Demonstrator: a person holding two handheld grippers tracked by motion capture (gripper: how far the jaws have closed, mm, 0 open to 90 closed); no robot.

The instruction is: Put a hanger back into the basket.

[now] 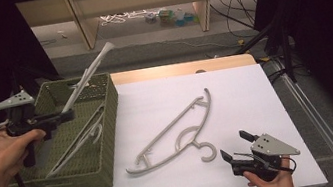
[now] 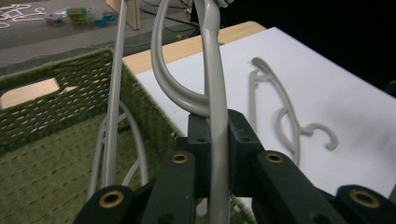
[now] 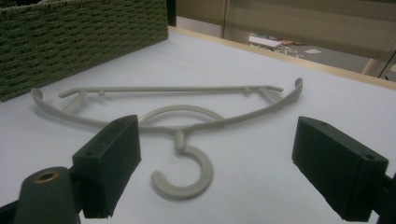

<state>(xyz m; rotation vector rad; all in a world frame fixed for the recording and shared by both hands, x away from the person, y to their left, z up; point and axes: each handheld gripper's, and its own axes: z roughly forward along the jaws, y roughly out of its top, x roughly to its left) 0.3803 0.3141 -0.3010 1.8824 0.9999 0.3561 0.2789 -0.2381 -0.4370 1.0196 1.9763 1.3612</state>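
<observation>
A grey plastic hanger (image 1: 173, 130) lies flat on the white table top, its hook (image 3: 184, 175) toward the front edge. My right gripper (image 1: 235, 146) stands open just in front of that hook, nothing between its jaws. My left gripper (image 1: 67, 114) is shut on a second grey hanger (image 1: 88, 75), which sticks up and away over the green woven basket (image 1: 110, 133). In the left gripper view this held hanger (image 2: 215, 107) runs between the jaws. A third hanger (image 1: 78, 140) lies inside the basket.
The basket stands at the table's left side, reaching its front edge. The white sheet (image 1: 246, 96) has bare room to the right of the flat hanger. Beyond the table are wooden shelf legs (image 1: 82, 21), cables and small items on the floor.
</observation>
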